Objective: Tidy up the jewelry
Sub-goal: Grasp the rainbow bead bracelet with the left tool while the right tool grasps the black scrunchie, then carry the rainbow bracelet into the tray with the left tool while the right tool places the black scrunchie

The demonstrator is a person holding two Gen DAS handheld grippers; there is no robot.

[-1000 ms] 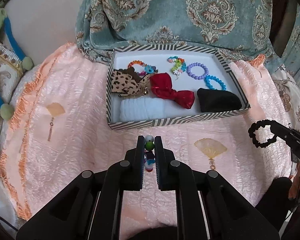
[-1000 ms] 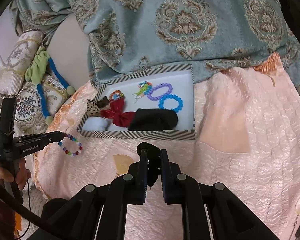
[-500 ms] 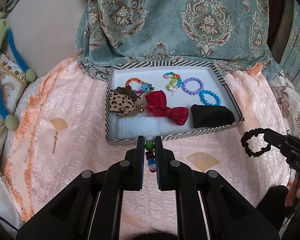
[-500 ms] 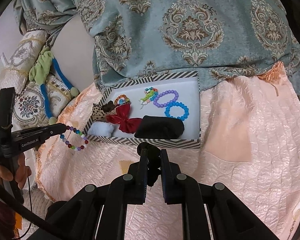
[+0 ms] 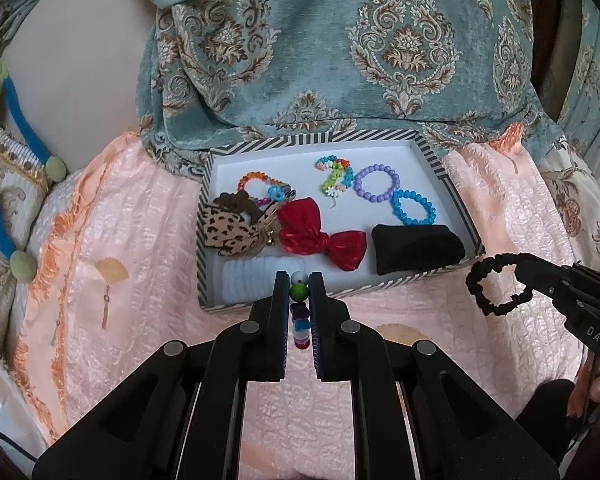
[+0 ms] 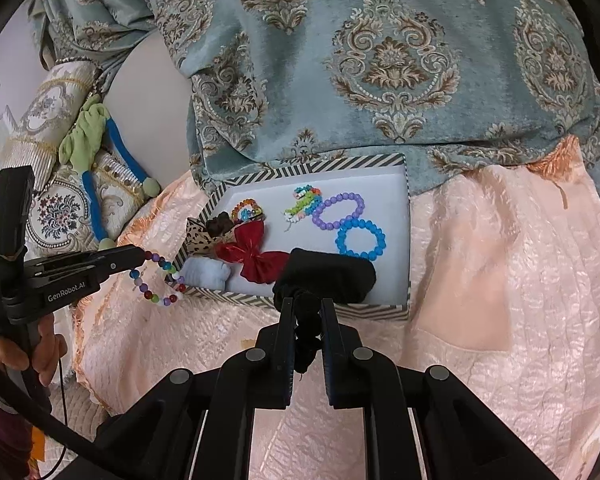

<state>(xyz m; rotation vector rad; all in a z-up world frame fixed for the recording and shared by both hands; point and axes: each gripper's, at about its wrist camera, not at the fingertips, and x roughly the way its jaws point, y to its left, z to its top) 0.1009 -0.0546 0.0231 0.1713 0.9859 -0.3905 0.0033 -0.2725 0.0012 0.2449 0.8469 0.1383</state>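
- Left gripper [image 5: 299, 292] is clamped on a multicoloured bead bracelet [image 5: 299, 312], held above the striped tray's [image 5: 456, 184] near rim; carrying is the step in hand.
- Right gripper [image 6: 307, 312] pinches a black scrunchie [image 6: 306, 336] just short of that tray; next, each piece probably needs lowering onto bare tray floor.

White scrunchie [image 5: 252, 280] half behind left tool [image 5: 299, 280] — beaded bracelet [image 5: 300, 316] mostly hidden between its fingers.

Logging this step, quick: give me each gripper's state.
Left gripper: closed on the multicolour bead bracelet.
Right gripper: closed on the black scrunchie.
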